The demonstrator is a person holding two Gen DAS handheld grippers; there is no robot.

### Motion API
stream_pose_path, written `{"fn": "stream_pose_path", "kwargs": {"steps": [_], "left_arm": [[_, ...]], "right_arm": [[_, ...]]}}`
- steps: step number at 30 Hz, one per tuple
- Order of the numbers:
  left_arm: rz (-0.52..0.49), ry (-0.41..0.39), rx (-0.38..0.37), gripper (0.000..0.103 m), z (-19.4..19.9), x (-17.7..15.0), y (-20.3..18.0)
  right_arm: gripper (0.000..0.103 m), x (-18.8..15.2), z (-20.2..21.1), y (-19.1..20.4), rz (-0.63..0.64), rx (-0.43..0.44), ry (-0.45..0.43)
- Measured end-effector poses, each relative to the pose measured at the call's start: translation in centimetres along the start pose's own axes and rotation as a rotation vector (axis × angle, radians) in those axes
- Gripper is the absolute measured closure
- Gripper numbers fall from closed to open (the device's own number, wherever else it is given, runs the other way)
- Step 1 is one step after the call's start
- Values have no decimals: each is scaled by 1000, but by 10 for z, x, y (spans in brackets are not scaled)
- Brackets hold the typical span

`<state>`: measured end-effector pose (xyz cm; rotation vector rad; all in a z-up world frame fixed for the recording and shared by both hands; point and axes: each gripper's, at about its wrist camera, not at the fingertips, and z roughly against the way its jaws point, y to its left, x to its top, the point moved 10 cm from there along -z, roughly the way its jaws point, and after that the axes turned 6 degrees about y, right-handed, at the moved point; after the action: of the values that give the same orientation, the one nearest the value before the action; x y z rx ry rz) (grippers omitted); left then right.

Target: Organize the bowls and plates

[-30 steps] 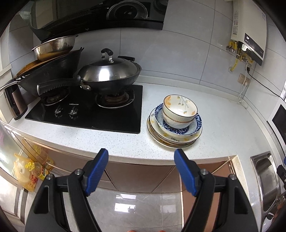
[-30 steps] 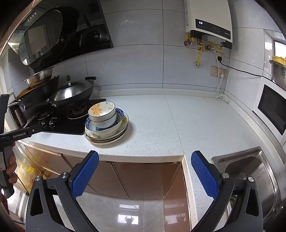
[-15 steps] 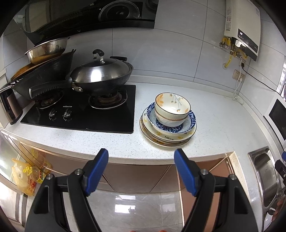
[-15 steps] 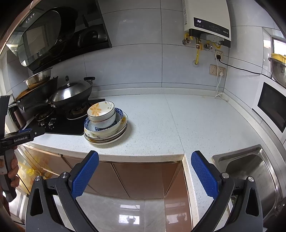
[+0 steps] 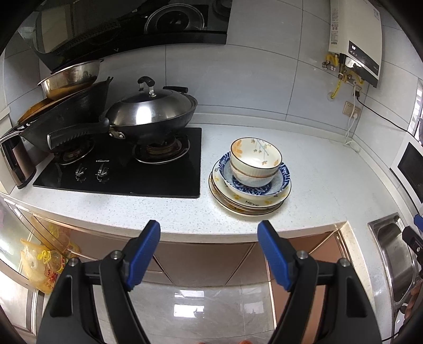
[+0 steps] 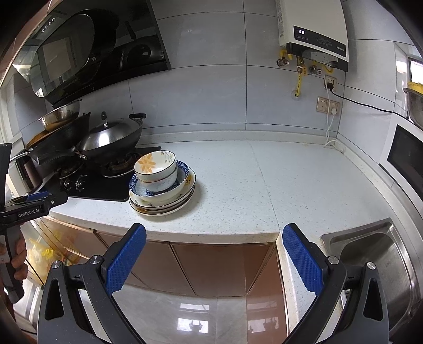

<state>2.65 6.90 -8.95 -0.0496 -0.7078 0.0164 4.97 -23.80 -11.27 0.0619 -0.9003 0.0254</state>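
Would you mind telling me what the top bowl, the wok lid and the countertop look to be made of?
Top bowl: likely glazed ceramic, glossy white with painted orange flowers and a dark rim.
Wok lid: probably stainless steel, brushed sheen with bright reflections.
Countertop: seemingly speckled stone or quartz composite, smooth and pale; which one is unclear.

This is a home kitchen. A black gas hob (image 5: 127,169) is set into a speckled white countertop (image 6: 264,185), with a lidded wok (image 5: 150,111) on one burner and a range hood (image 5: 127,23) above. A steel sink (image 6: 375,254) is sunk into the counter at the right, a wall-mounted water heater (image 6: 314,31) with yellow pipes hangs on the grey tiled wall (image 6: 211,100), and stacked plates and bowls (image 5: 251,180) sit beside the hob over brown cabinet doors (image 6: 211,264).
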Motion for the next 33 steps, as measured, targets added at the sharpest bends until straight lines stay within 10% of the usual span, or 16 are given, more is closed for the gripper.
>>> {"fn": "stream_pose_path", "kwargs": {"steps": [33], "left_arm": [[60, -14, 46, 28, 32, -21, 33]], "right_arm": [[1, -6, 5, -14, -6, 4, 2]]}}
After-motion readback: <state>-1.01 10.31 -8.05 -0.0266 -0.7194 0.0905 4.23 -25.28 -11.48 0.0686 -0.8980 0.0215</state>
